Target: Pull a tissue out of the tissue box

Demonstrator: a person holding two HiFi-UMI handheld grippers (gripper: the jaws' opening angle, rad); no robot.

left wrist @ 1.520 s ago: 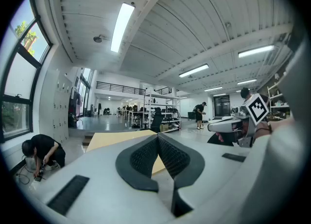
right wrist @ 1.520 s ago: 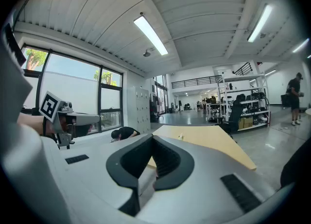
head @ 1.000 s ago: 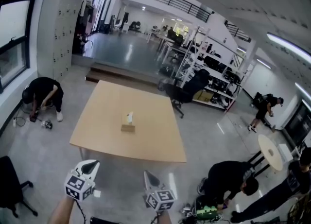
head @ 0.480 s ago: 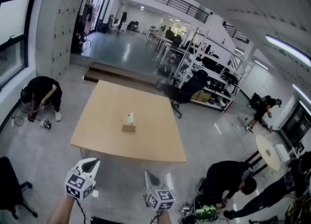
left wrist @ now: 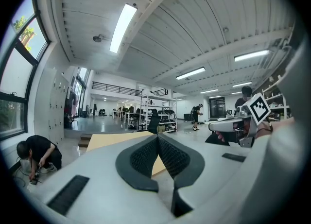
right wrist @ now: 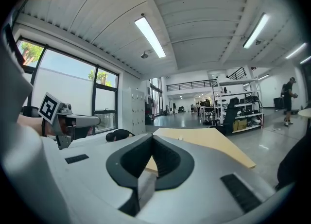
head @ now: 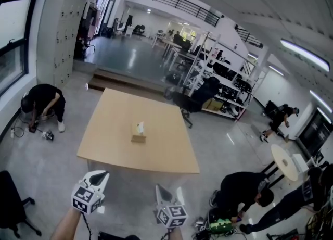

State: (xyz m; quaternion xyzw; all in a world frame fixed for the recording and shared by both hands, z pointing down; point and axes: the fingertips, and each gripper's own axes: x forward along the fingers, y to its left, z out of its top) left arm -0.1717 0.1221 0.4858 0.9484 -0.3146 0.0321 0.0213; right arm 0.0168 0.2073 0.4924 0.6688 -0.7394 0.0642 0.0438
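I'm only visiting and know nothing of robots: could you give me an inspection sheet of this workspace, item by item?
Surface: wooden table, bare apart from one box.
Job's things: tissue box near the table's middle, with a tissue standing up out of its top.
Clutter: nothing seen on the table.
Grippers: left gripper and right gripper both shut and empty, held short of the table.
Cables: dark cord on the floor by the crouching person.
Surroundings: lockers, shelving racks, office chair, round white table.
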